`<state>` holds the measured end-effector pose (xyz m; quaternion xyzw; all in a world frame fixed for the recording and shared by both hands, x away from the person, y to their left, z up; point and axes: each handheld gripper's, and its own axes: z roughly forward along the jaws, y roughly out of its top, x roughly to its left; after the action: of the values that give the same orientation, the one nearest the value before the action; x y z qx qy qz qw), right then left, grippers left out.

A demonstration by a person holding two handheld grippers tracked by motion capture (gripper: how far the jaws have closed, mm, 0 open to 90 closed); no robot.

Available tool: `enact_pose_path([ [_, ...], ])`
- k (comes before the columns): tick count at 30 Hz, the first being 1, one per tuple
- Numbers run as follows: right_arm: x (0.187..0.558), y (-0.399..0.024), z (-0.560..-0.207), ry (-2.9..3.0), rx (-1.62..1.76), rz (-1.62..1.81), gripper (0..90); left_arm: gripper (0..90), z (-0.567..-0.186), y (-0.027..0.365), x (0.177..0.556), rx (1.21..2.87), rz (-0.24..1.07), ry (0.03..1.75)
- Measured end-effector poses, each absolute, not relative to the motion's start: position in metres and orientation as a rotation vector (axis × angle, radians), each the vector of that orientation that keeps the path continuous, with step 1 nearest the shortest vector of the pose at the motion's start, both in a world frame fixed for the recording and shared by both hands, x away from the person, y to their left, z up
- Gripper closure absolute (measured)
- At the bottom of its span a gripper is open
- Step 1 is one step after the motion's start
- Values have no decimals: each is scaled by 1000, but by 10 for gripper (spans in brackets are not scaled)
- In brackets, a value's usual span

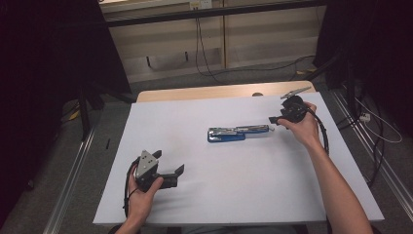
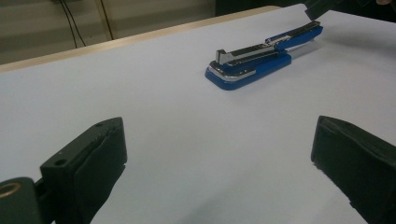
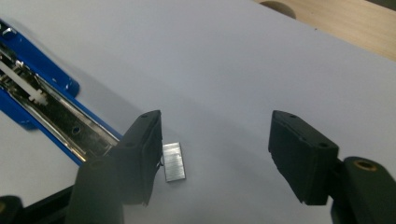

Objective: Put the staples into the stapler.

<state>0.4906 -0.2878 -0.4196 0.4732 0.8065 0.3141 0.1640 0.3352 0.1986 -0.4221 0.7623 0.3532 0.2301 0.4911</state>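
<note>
Your left gripper (image 1: 168, 175) nearest, at 7 o'clock on white table (image 1: 234, 195), jaws spread wide, empty. Your right gripper (image 3: 215, 154) at 2 o'clock, jaws parted, straddling staple strip (image 3: 173, 161) without pressing it. Blue stapler (image 1: 234, 132) lies opened flat at centre. Wooden edge, cables (image 1: 204, 53), grey floor beyond.

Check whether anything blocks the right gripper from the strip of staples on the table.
Nothing visible does. The strip of staples lies on the white table between the jaws of the right gripper, close beside one jaw, next to the opened blue stapler.
</note>
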Motion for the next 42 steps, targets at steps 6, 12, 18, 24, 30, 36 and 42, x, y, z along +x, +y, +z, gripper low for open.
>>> enact_pose_path([
  [6,493,-285,-423,2383,1314,856,432,37,-421,199,335,1849,566,852],
  [12,494,-282,-425,2433,1291,813,476,37,-421,199,335,1853,560,848],
  [18,494,-282,-429,2472,1291,815,532,38,-422,199,334,1852,560,851],
  [24,497,-280,-430,2516,1287,804,595,38,-422,198,334,1856,562,847],
  [30,499,-278,-433,2544,1288,784,619,39,-421,199,334,1860,564,844],
  [36,500,-275,-436,2580,1264,770,659,42,-422,199,334,1859,561,847],
  [42,501,-275,-436,2588,1250,750,682,41,-422,199,334,1857,563,851],
])
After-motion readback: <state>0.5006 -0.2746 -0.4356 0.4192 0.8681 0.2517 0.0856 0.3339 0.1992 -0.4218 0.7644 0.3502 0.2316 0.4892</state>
